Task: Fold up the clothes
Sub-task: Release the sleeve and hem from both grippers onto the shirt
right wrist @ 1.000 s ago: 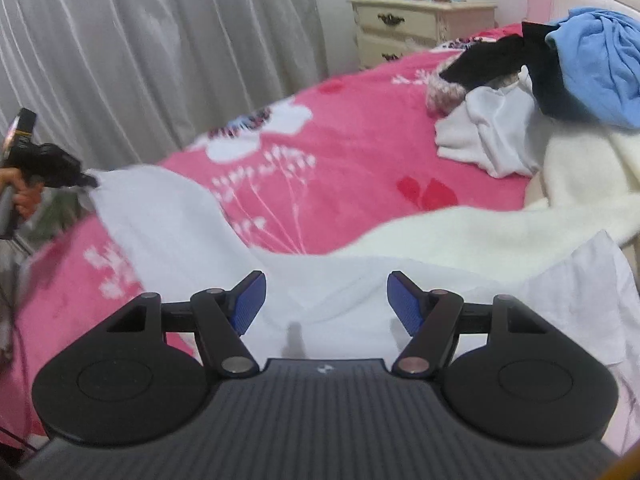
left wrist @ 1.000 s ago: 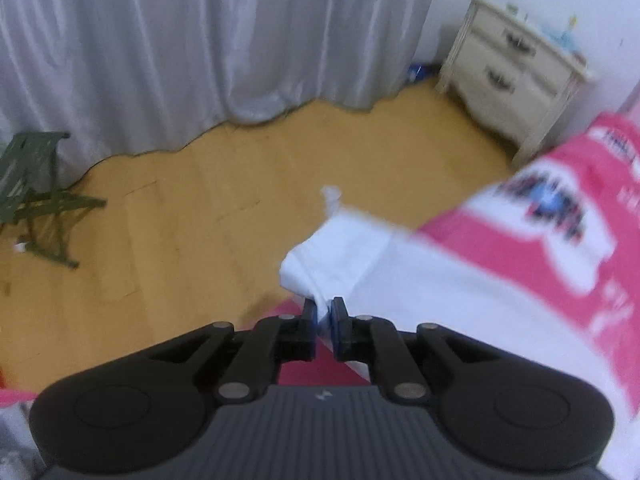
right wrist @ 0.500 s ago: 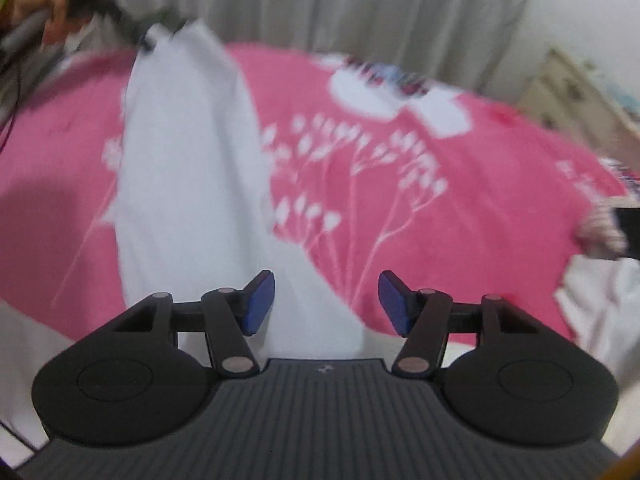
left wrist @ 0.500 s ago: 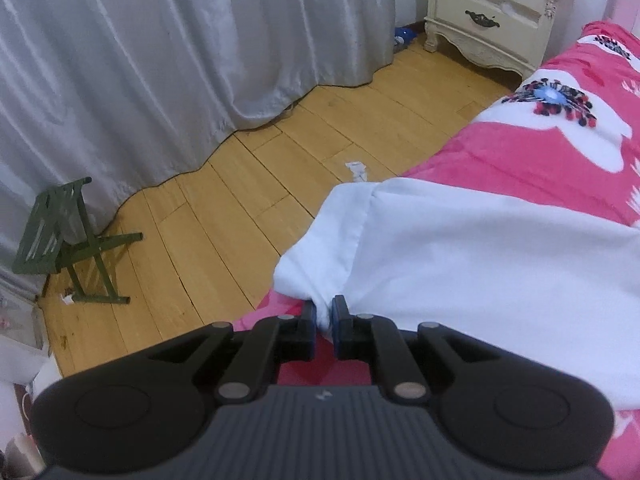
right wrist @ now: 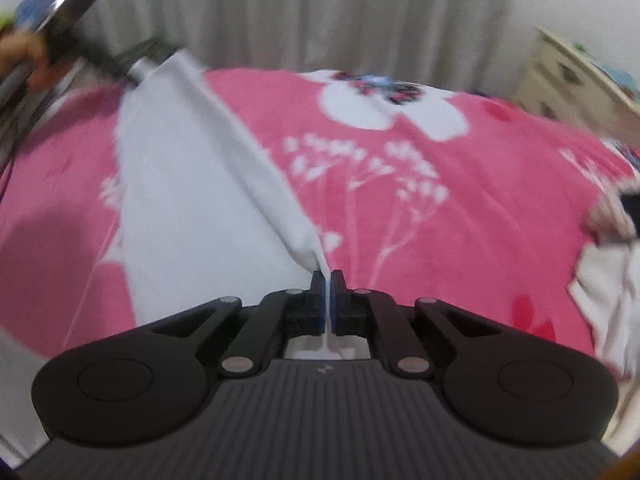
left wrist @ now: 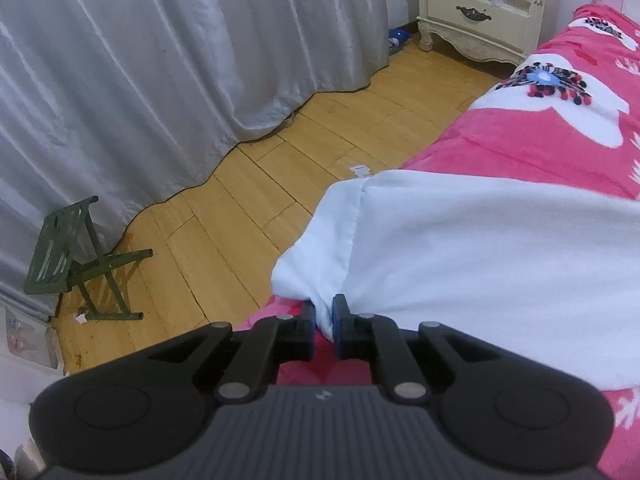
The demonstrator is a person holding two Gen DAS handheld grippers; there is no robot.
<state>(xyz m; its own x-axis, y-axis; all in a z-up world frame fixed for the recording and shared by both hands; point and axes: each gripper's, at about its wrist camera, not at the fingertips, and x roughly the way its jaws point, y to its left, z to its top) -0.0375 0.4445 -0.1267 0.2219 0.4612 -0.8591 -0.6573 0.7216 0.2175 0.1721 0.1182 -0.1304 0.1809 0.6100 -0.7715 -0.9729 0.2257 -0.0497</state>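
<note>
While lying white on the pink bed [right wrist: 460,216], stretching lengthwise as 1 taut shirt [right wrist: 180,184] between left gripper [left wrist: 324,320] and right gripper [right wrist: 328,296], both clamping its ends, neither nearer.

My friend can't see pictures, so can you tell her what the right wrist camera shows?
The right gripper is shut on an edge of a white garment, which stretches tight across a pink flowered blanket to the left gripper at the far top left. Grey curtains hang behind, with a cream nightstand at right; the picture is blurry.
</note>
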